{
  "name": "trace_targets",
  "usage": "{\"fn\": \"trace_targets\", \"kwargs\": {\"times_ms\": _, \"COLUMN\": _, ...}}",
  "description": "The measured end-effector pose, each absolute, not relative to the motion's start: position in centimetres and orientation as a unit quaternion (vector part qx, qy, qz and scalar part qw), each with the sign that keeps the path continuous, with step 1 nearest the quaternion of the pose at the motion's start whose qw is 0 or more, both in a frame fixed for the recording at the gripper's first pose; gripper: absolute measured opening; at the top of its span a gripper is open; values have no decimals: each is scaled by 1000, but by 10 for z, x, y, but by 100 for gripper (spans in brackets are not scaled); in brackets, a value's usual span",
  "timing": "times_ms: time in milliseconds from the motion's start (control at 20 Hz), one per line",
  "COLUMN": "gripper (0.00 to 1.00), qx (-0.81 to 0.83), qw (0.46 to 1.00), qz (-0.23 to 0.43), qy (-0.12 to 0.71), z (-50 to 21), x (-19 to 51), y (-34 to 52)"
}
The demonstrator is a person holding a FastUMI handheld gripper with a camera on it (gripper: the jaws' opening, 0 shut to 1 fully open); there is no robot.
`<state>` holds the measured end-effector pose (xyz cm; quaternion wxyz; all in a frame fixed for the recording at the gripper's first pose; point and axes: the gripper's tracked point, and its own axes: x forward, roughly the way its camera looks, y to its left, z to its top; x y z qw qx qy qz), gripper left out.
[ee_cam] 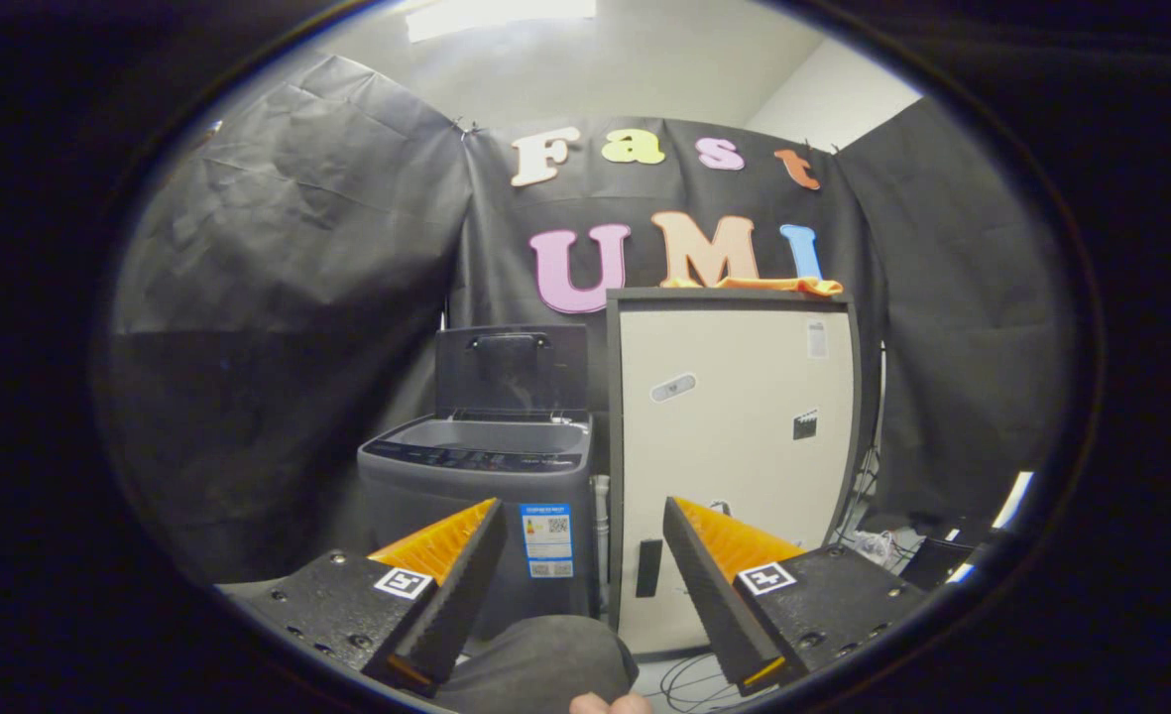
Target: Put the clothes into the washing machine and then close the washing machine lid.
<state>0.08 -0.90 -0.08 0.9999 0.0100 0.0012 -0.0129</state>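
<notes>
A grey top-loading washing machine (481,516) stands well beyond my fingers, slightly left of them, with its dark lid (511,369) raised upright at the back. An orange garment (759,286) lies flat on top of the tall cream cabinet (734,436) to the right of the machine. My gripper (582,516) is open, its two fingers wide apart with nothing between them, far short of both machine and cabinet.
Black cloth walls close the booth behind and to both sides. Cables and small items (882,543) lie on the floor right of the cabinet. A person's clothed knee (545,664) and fingertips (610,704) show just below my fingers.
</notes>
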Motion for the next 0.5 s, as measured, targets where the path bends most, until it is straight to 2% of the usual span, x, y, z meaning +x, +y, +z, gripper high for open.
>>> {"fn": "trace_targets", "kwargs": {"times_ms": 500, "gripper": 96, "qx": 10, "qw": 1000, "qz": -14, "qy": -1, "z": 1, "x": 0, "y": -11}}
